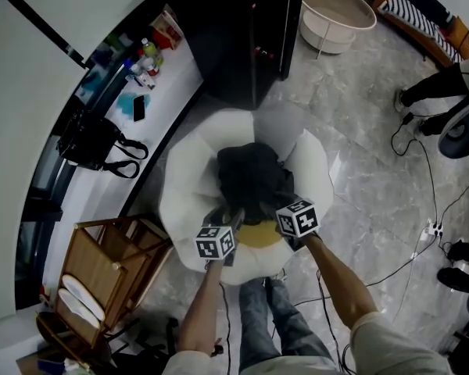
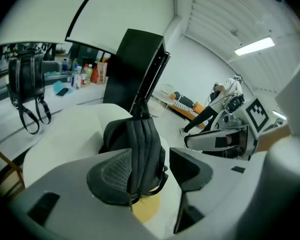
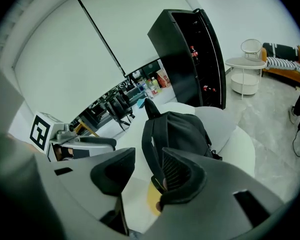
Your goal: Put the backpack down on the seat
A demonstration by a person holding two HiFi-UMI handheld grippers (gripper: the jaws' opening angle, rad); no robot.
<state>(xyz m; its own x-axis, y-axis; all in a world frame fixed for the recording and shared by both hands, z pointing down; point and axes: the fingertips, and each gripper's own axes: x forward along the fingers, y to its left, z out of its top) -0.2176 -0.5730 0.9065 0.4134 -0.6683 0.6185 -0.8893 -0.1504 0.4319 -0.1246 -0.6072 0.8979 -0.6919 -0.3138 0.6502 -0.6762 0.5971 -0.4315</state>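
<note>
Head view: backpack (image 1: 250, 170) sits in white seat (image 1: 184, 170), just ahead of both grippers; yellow cushion (image 1: 259, 237) below fingers. Left gripper (image 2: 155, 170) fingers (image 2: 110, 176) spread, backpack strap between them, not pinched. Right gripper (image 3: 147, 171) fingers (image 3: 182, 174) spread, strap beside one. Beyond: black cabinet (image 1: 234, 37); handbag (image 1: 94, 143) on table (image 1: 168, 80).

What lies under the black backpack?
The white seat, and a yellow cushion whose near edge shows below the backpack. How far the cushion reaches beneath it is covered.
</note>
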